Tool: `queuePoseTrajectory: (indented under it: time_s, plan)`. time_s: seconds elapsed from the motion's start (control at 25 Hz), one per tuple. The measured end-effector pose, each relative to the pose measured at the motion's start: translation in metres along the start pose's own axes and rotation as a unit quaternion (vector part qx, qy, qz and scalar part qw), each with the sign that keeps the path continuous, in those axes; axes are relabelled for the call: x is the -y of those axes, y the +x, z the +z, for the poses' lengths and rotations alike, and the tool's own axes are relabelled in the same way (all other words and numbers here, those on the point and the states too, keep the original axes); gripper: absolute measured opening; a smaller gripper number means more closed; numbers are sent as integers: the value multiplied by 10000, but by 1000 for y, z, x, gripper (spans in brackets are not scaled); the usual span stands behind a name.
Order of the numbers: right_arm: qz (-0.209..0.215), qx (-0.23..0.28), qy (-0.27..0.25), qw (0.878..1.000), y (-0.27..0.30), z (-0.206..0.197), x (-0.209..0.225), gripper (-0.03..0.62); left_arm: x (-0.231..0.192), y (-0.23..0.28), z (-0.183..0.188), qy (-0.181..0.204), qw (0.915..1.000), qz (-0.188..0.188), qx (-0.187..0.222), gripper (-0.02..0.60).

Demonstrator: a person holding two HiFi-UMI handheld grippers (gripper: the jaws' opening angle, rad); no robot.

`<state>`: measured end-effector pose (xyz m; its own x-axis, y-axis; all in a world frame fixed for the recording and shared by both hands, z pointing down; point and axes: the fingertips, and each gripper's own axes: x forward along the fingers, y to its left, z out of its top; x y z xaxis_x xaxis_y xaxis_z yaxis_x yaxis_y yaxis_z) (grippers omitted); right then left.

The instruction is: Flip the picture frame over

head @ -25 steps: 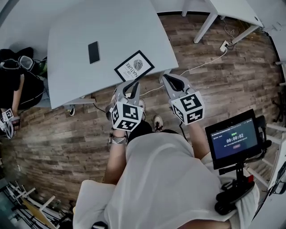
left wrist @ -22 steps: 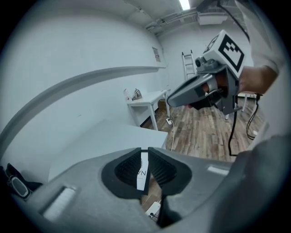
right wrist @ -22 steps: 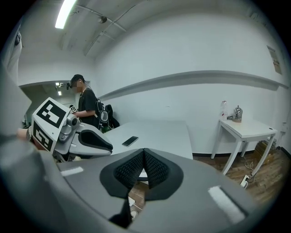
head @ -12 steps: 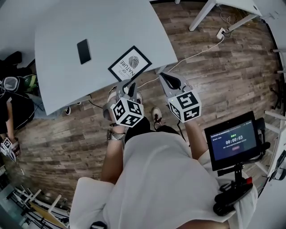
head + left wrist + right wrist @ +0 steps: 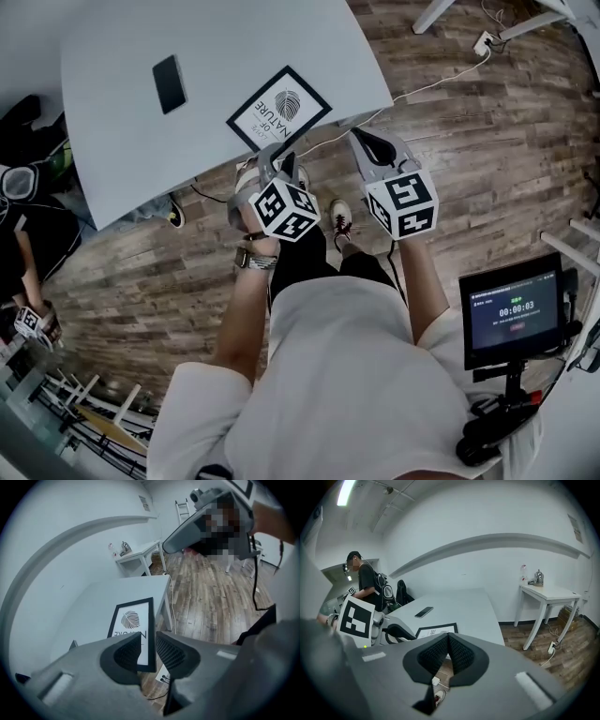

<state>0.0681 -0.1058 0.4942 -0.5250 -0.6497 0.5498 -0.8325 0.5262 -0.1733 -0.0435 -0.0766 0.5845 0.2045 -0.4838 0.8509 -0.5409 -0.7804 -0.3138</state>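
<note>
Head view looks steeply down on a grey table (image 5: 234,37) filling the 12 o'clock part of the scene, with wood floor (image 5: 487,141) around it. The picture frame (image 5: 278,108) lies flat and face up near the table's near edge. It is black-rimmed, with a white print of a leaf and lettering, and is turned so one corner points toward the person. A dark phone (image 5: 170,83) lies flat on the table at 10 o'clock from the frame, well apart from it.

The left gripper (image 5: 278,159) sits at 6 o'clock from the frame, its tips at the table edge just beside the frame's near corner. Its jaws stand spread and have just been opening. In the left gripper view the frame's right rim lines up with the gap between the pads, but the pads do not press on it. Whether a tip touches the frame cannot be told.

The right gripper (image 5: 367,141) is at 3 o'clock from the left one, beside the table's corner and over the floor. In the right gripper view its pads are pressed together at the tips with nothing between them.

A white cable (image 5: 422,92) runs across the floor toward a power strip (image 5: 485,41) at 1 o'clock. A small screen (image 5: 514,309) on a stand sits at 4 o'clock. The right gripper view also shows another person (image 5: 365,585) standing beyond the table at 10 o'clock, and a white side table (image 5: 548,592) at 3 o'clock.
</note>
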Motion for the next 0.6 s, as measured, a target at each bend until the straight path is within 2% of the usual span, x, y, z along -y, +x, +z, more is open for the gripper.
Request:
queuePoseTrajectory:
  time_s: [0.12, 0.24, 0.6]
  plan:
    - [-17, -90, 45, 9999, 2, -9, 4, 3, 2, 10, -5, 166, 9997, 113, -160, 98]
    - [-35, -172, 128, 9998, 4, -20, 5, 3, -2, 22, -14, 570, 9967, 406, -407, 107]
    - [15, -393, 209, 9990, 3, -45, 1, 3, 6, 40, -18, 779, 9944, 460, -550, 114]
